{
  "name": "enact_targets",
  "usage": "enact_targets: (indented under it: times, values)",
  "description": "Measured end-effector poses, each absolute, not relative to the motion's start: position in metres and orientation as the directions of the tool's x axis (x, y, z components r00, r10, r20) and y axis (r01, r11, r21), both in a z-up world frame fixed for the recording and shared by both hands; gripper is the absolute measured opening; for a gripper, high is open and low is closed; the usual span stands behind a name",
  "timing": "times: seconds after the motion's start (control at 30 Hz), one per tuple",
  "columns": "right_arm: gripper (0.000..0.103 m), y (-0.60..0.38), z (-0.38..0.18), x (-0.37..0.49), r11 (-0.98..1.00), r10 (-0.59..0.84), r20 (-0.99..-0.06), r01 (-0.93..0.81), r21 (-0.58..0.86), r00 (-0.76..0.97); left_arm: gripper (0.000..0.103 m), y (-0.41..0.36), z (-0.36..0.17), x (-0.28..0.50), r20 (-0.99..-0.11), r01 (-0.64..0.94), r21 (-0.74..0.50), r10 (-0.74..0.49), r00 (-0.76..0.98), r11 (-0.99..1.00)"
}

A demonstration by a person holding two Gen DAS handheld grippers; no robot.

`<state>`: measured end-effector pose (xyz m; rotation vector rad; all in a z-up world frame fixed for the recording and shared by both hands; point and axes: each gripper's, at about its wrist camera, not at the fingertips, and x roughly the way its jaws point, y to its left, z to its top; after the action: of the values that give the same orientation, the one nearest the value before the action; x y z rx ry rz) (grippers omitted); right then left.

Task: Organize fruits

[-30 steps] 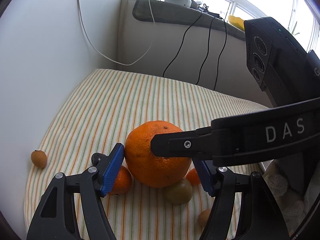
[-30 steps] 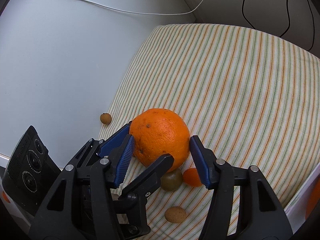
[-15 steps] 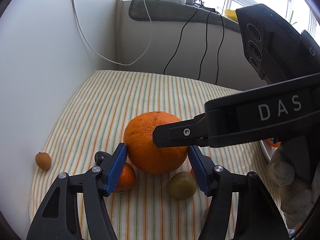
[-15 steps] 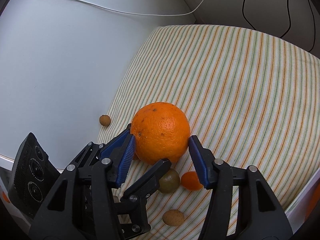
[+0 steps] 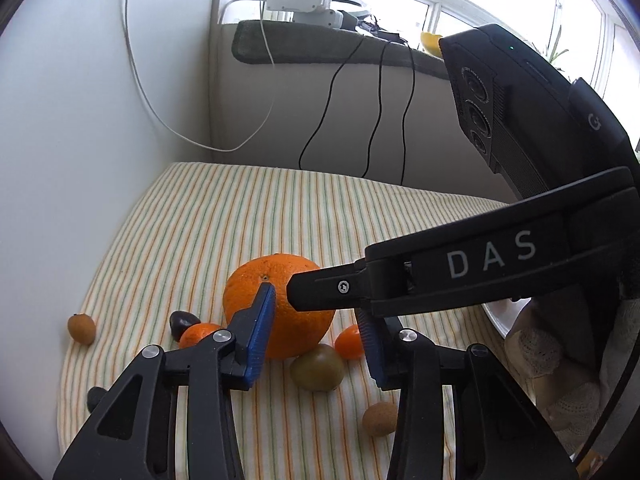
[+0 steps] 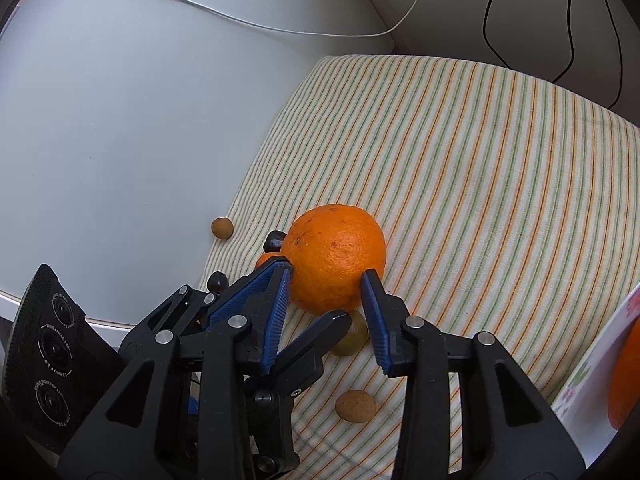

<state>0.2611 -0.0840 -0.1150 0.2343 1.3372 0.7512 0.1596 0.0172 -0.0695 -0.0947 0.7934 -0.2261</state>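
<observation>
A large orange (image 5: 280, 304) (image 6: 334, 258) rests on the striped cloth (image 5: 240, 220), just past the tips of both grippers. My left gripper (image 5: 316, 320) comes at it from the near side; its jaws are closing, stand narrower than the orange, and have nothing between the blue pads. My right gripper (image 6: 327, 273) points at it from the right, also closing with nothing between its pads. One of the right gripper's fingers (image 5: 400, 280) crosses in front of the orange. Two small tangerines (image 5: 198, 332) (image 5: 348, 342), a green fruit (image 5: 317, 367) and a dark nut (image 5: 182, 322) crowd the orange's base.
Brown longans lie loose on the cloth (image 5: 81, 328) (image 5: 379, 418). A white plate (image 6: 592, 368) bearing another orange (image 6: 626, 376) stands at the right. A white wall borders the left; cables hang from the sill behind. A lace-gloved hand (image 5: 540, 352) holds the right gripper.
The orange was between both pairs of pads and looked nearer; it now lies on the cloth beyond the fingertips. Both grippers' jaws have narrowed markedly.
</observation>
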Motion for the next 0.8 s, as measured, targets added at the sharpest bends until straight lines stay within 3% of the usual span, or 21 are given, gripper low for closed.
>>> enact_targets:
  times: [0.03, 0.1, 0.17, 0.37, 0.8]
  values:
    - [0.040, -0.085, -0.116, 0.262, 0.748, 0.615, -0.788, -0.344, 0.567, 0.039, 0.040, 0.021, -0.070, 0.160, -0.696, 0.167, -0.177, -0.243, 0.676, 0.970]
    - [0.040, -0.087, -0.119, 0.265, 0.749, 0.619, -0.784, -0.327, 0.577, 0.035, 0.056, 0.027, -0.072, 0.160, -0.705, 0.136, -0.176, -0.221, 0.674, 0.975]
    - [0.048, -0.088, -0.120, 0.267, 0.758, 0.611, -0.791, -0.318, 0.569, 0.041, 0.064, 0.033, -0.075, 0.163, -0.710, 0.122, -0.182, -0.216, 0.670, 0.976]
    - [0.075, -0.090, -0.117, 0.278, 0.757, 0.619, -0.783, -0.318, 0.571, 0.066, 0.066, 0.040, -0.085, 0.176, -0.731, 0.133, -0.213, -0.248, 0.635, 0.968]
    - [0.074, -0.070, -0.142, 0.285, 0.757, 0.607, -0.795, -0.297, 0.582, -0.010, 0.070, 0.036, -0.094, 0.204, -0.735, 0.144, -0.249, -0.284, 0.615, 0.958]
